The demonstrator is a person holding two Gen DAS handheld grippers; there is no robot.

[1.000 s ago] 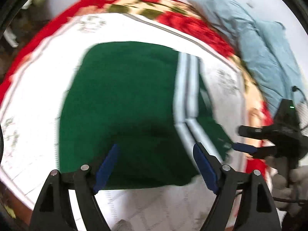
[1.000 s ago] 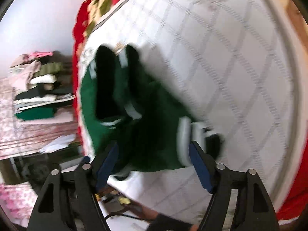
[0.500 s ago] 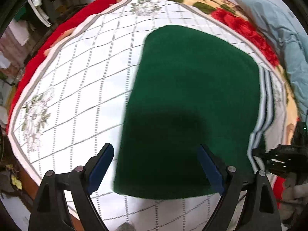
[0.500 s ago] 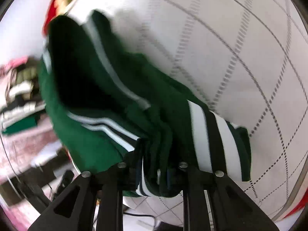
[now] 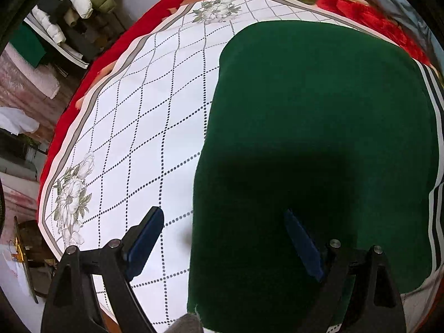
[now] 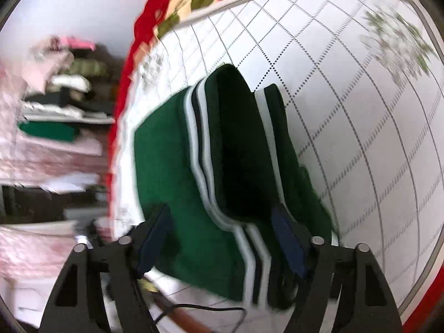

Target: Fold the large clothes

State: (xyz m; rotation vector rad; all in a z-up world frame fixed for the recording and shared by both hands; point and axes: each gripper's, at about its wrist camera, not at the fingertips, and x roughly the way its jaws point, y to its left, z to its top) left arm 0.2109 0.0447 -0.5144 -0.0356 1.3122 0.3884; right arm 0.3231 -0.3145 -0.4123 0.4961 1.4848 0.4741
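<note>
Right gripper point(image 6: 222, 242) just sprung open again after clamping the striped edge half a second ago: green garment point(image 5: 319, 138) released, lying folded on the white quilt point(image 5: 138, 138) under both tools. Left gripper point(image 5: 222, 238) spread wide, straddling the near-left edge, gripping nothing. Fold apparently laid; next grasp pending.

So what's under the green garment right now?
The green garment lies on a white checked floral cloth, over a red floral blanket. Anything beneath its folds is hidden.

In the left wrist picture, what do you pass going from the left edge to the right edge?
Pile of clothes → red blanket edge → white checked sheet → green garment → its white stripes.
</note>
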